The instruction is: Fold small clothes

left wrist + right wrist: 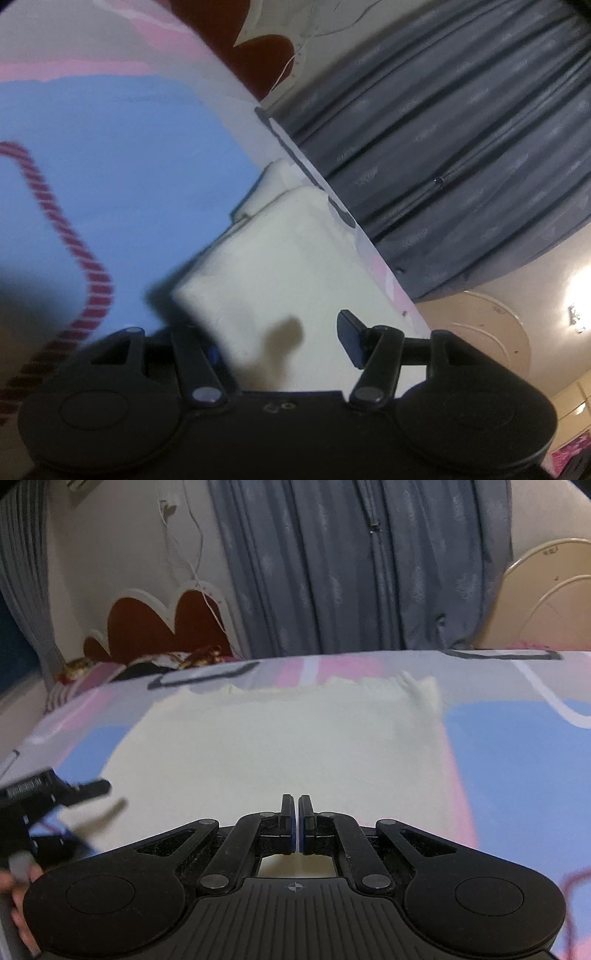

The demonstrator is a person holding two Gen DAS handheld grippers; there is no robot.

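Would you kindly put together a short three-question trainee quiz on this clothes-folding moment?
1. True or false: the right gripper has its jaws shut with nothing between them.
2. Multiple choice: the cream garment lies on A) a bare wooden table, B) a blue, pink and grey patterned sheet, C) a metal tray.
3. Short answer: what hangs behind the bed, beyond the garment's far edge?

Key
1. True: the pads meet above the cloth and grip none of it.
2. B.
3. A grey-blue curtain.

In the left wrist view, the left gripper has its jaws apart with the garment's near corner between them; a grip cannot be confirmed.
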